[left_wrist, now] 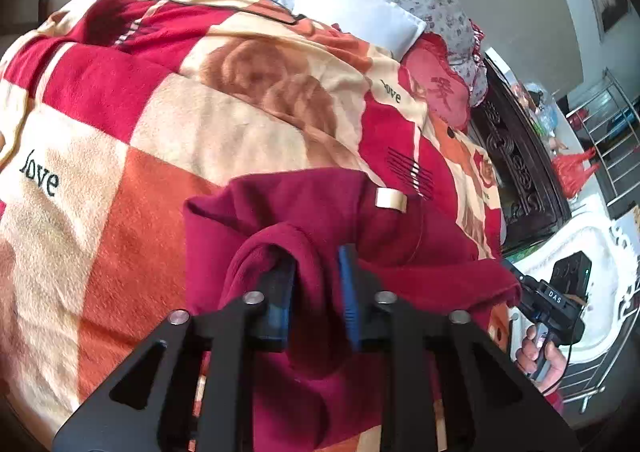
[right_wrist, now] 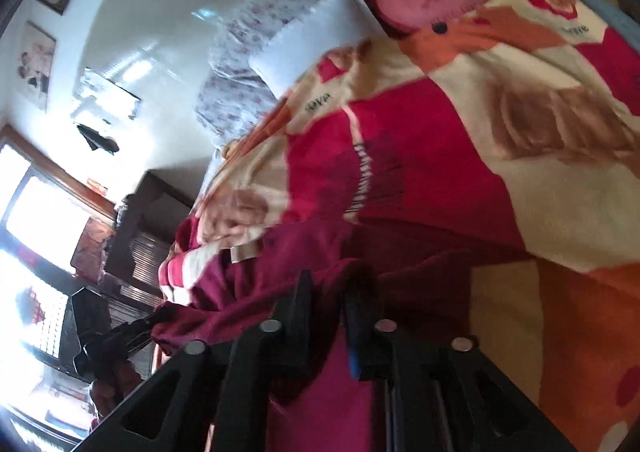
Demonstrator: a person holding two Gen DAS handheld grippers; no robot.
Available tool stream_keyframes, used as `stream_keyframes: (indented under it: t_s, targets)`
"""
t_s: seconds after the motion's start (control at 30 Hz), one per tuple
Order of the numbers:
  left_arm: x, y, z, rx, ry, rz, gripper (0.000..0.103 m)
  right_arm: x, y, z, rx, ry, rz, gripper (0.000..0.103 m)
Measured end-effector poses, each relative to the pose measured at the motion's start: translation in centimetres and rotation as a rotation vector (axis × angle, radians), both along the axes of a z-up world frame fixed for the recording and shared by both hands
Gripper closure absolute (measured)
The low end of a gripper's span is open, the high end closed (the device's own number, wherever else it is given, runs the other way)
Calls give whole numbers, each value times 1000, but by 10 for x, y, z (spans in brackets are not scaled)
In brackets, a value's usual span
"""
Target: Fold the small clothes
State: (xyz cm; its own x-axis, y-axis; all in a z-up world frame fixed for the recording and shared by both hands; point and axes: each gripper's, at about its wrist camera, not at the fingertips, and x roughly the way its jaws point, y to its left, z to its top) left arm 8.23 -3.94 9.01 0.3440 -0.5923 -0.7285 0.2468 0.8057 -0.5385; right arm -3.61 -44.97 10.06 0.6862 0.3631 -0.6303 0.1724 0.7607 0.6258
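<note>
The garment (left_wrist: 320,211), a dark red fleece piece with a pale tag (left_wrist: 391,199) near its upper edge, lies low in the centre of both wrist views, on the bed's checked blanket (left_wrist: 160,123). It is bunched and draped, not flat.

In the left wrist view, the left claw (left_wrist: 314,292) fills the bottom centre. Its jaws stand narrow, with a thick fold of the fleece running between the blue pads (left_wrist: 347,284) and humped over the left one. The gap looks a little wider than the cloth, so I cannot tell whether the pads are pressing or have just let go.

In the right wrist view, the right claw (right_wrist: 328,304) sits at bottom centre, jaws narrow too, with the garment's edge rising between them. That view is blurred and dark there, so contact at the pads is unclear. The same claw shows at the right edge of the left view, in the person's hand (left_wrist: 540,356), close against the cloth's far corner.

Judging progress: one edge seems to be doubled over toward the middle, so a first fold is probably under way or just laid. The fold is not yet smoothed, corners are not squared, and the piece is lumpy. Left to do: release cleanly, flatten, fold again, and set it aside. No other small clothes show.
</note>
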Motion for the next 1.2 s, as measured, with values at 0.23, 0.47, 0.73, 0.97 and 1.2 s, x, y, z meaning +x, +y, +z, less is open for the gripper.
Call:
stream_keyframes:
  t_s: [0.23, 0.47, 0.73, 0.97, 1.2]
  targets:
    - [-9, 25, 51, -24, -211, 43, 19, -34, -12, 31, -36, -116, -69, 55]
    - [-34, -9, 42, 103, -273, -61, 19, -53, 59, 38, -185, -224, 120, 55]
    - [6, -44, -19, 181, -153, 8, 19, 36, 71, 3, -311, -93, 73, 55]
    - [26, -35, -38, 141, -58, 40, 19, 72, 41, -39, -268, 3, -30, 54]
    - [-34, -1, -6, 127, -155, -20, 19, -16, 39, -2, -225, -51, 64, 55]
